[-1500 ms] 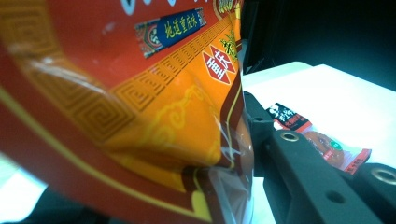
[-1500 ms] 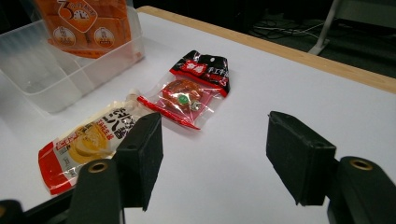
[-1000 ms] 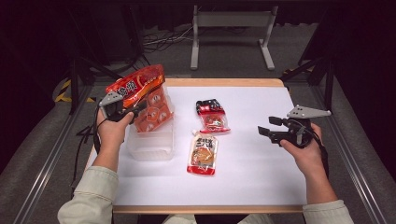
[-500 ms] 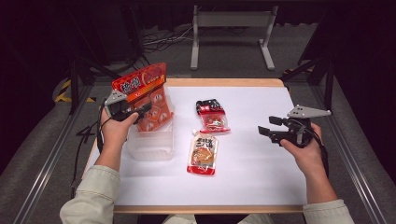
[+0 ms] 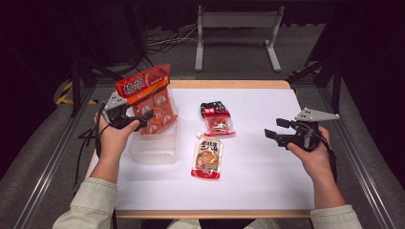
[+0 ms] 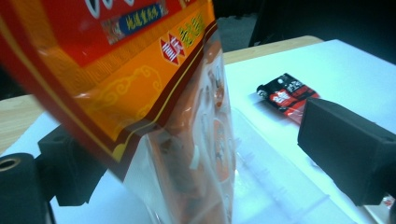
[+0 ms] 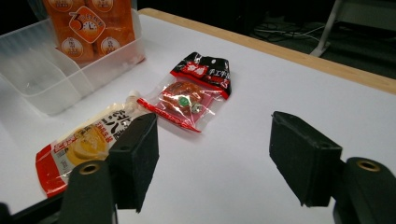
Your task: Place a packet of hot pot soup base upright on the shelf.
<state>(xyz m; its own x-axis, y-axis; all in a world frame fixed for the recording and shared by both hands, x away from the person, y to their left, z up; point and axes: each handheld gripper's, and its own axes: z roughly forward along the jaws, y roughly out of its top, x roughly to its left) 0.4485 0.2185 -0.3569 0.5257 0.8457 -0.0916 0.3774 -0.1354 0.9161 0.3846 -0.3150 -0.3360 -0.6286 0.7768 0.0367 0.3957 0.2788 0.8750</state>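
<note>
A tall orange and red snack bag stands upright in a clear plastic bin at the table's left. My left gripper is at the bag's lower left. In the left gripper view the bag sits between the wide-apart jaws, so my left gripper is open around it. My right gripper hovers open over the right side of the table with nothing in it. Ahead of my right gripper lie a red and black packet and a spouted pouch.
The red and black packet and the spouted pouch lie flat mid-table, just right of the bin. The white table top has a wooden rim. Black metal rails run along both sides, and a grey stand is beyond the far edge.
The orange bag has come down a little and now stands in the bin. My left gripper has moved slightly right and down with it. The right gripper has stayed put.
</note>
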